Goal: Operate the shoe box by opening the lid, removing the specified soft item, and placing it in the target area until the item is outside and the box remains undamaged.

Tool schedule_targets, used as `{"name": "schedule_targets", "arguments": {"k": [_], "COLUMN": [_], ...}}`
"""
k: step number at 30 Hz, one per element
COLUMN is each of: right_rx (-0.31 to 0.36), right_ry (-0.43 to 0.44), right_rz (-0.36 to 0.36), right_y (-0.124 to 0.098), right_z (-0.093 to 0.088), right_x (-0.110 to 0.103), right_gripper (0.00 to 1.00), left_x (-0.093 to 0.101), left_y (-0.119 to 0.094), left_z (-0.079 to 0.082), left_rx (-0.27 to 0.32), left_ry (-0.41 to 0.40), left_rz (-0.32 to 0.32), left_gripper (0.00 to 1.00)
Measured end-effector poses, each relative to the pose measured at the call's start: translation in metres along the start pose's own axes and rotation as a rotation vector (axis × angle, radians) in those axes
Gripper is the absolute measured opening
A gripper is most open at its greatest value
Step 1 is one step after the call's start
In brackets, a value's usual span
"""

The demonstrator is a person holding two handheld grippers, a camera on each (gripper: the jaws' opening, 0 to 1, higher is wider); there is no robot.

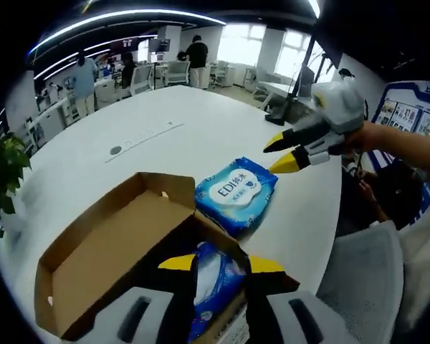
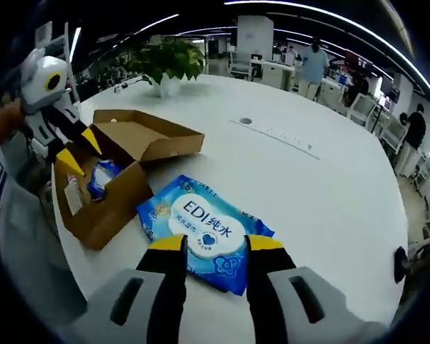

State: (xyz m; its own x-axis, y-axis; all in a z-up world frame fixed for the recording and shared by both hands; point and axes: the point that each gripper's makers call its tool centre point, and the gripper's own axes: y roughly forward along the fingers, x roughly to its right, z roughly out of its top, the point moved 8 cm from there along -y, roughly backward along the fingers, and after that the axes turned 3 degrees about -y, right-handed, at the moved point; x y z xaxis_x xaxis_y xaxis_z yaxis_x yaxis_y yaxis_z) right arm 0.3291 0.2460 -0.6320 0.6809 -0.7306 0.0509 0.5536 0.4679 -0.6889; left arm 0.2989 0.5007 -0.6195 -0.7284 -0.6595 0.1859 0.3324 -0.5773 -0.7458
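Observation:
An open brown shoe box lies on the white table, its lid folded back. Inside it rests a blue soft pack, right under my left gripper, whose jaws stand open above the box's near end. A second blue wipes pack lies flat on the table beside the box. My right gripper hovers open just above that pack's far corner, apart from it. From the right gripper view, the wipes pack sits ahead of my open right gripper, with the box and left gripper to the left.
A potted plant stands at the table's far edge. A grey round disc and a long strip are set in the tabletop. People and desks fill the room behind. A hand holds the right gripper near the table edge.

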Motion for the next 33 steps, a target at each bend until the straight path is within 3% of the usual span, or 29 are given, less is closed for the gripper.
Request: {"name": "schedule_targets", "arguments": {"k": [10,16,24,33], "right_rx": [0.04,0.049,0.042,0.013], "right_ry": [-0.177,-0.286,-0.377,-0.438], "right_rz": [0.124,0.185,0.247,0.3], "right_y": [-0.002,0.007,0.026,0.047], "right_z": [0.038,0.055,0.068,0.07], "right_x": [-0.038,-0.062,-0.087,-0.104], "right_gripper": [0.21,0.21,0.21,0.21], "left_x": [-0.012,-0.015,-0.028,-0.044], "left_y": [-0.008,-0.008,-0.014,-0.019], "left_z": [-0.031,-0.041,-0.051,-0.057], "left_rx": [-0.072,-0.077,-0.056,-0.012], "left_ry": [0.043,0.04,-0.05,-0.181], "left_rz": [0.013,0.024,0.092,0.172], "left_gripper": [0.24,0.24,0.24,0.24]}}
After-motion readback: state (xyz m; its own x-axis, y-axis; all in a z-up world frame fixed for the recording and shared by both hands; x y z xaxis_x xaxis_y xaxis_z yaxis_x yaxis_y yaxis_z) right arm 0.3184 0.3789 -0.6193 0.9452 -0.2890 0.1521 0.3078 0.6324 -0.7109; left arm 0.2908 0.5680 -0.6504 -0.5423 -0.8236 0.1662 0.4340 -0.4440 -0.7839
